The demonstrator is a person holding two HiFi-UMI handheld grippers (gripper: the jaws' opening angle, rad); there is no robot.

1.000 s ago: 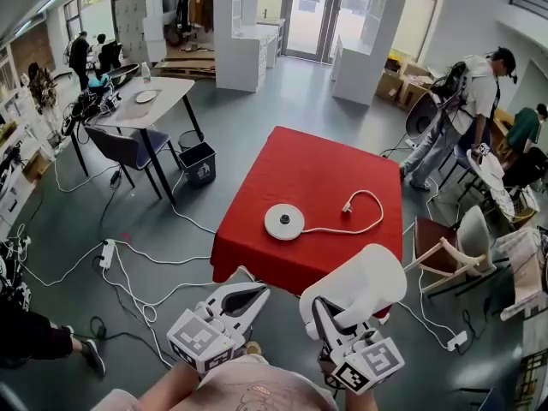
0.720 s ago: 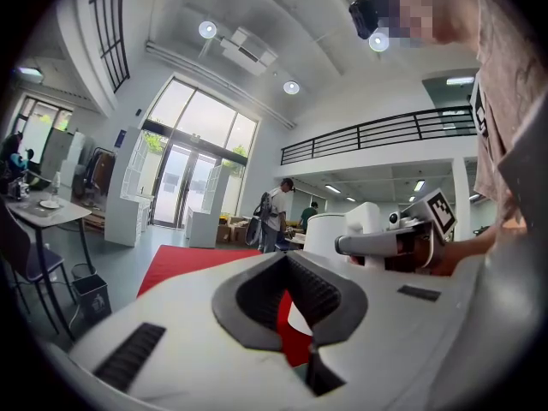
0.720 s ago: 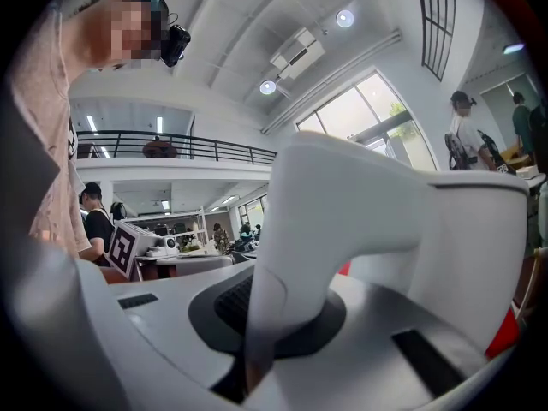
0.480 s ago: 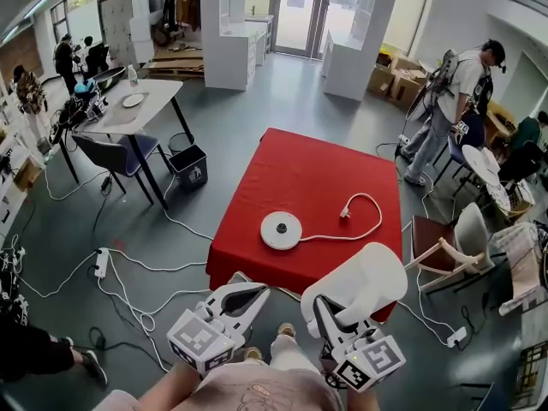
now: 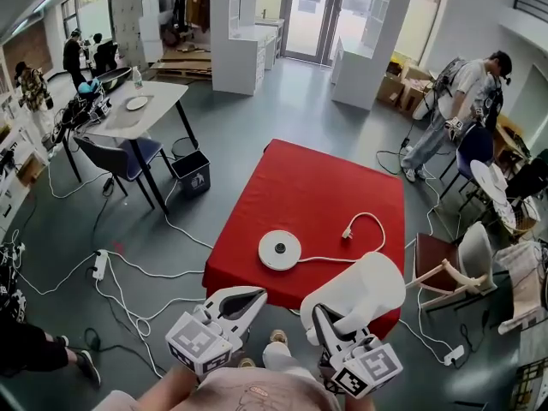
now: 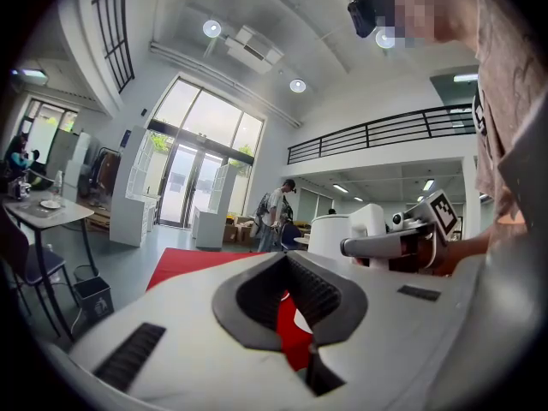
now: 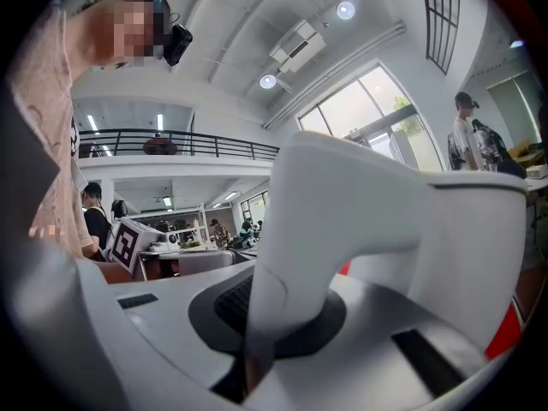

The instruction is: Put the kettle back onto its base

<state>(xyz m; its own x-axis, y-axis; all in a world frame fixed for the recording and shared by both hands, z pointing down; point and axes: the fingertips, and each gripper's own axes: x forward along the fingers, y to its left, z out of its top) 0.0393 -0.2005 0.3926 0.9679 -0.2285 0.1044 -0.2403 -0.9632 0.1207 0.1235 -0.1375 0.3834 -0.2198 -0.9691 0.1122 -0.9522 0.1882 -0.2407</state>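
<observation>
My right gripper point(image 5: 321, 313) clamps the kettle point(image 5: 364, 285); my left gripper point(image 5: 255, 296) is closed. The base point(image 5: 280, 250) lies on the table point(image 5: 325, 182), cord point(image 5: 348, 230) beside.

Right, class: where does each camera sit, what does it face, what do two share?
Head view: on the head, steeply down at red table, base; left claw, right claw, shirt show.
Left gripper view: on left claw, along its jaws toward table; shirt right.
Right gripper view: on right claw, at gripped kettle; shirt left.
Shared: kettle.
</observation>
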